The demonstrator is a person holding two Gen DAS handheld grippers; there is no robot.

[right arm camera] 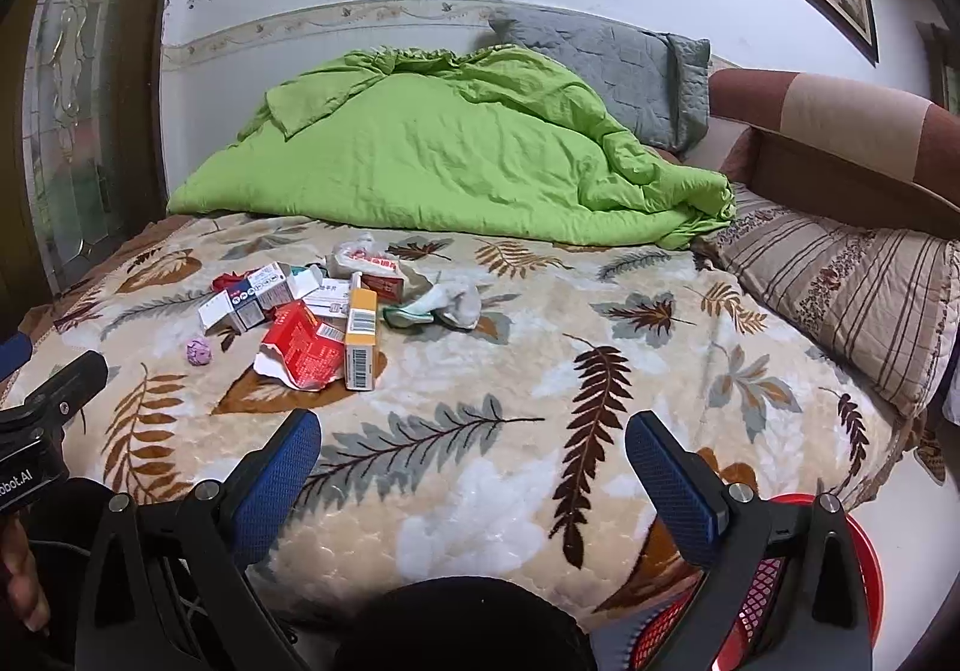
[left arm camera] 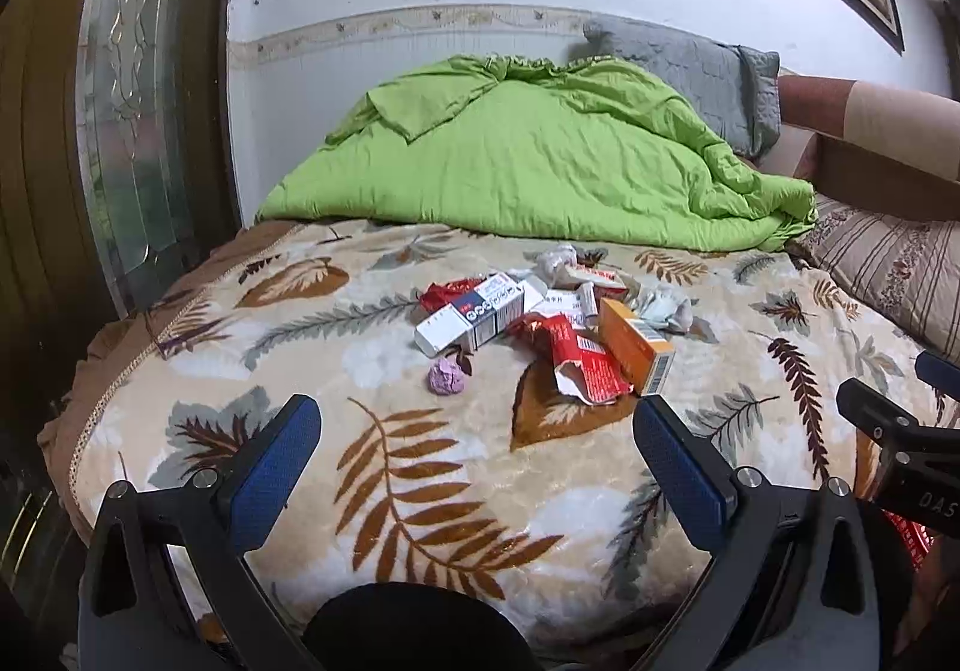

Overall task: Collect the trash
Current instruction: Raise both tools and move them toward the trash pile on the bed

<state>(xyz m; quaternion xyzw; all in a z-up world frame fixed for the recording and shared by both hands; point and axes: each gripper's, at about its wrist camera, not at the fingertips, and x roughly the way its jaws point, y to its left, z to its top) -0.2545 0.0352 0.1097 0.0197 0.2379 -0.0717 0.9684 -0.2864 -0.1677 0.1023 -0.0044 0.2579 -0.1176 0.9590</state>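
Left gripper [left arm camera: 477, 425]: jaws spread wide, nothing held, hovering short of the litter.
Right gripper [right arm camera: 474, 440]: jaws equally wide, nothing held.
Trash pile [left arm camera: 543, 320]: mid-bed on the leaf-print blanket [left arm camera: 420, 479], near the green quilt [left arm camera: 540, 155].
Nearest pieces: purple paper wad [left arm camera: 446, 376], torn red wrapper [left arm camera: 585, 368], orange box [left arm camera: 636, 347].
Basket: red mesh basket [right arm camera: 774, 581] below the right gripper.
Advice: take loose outer pieces first; close across the box's narrow sides, avoiding blanket pile.
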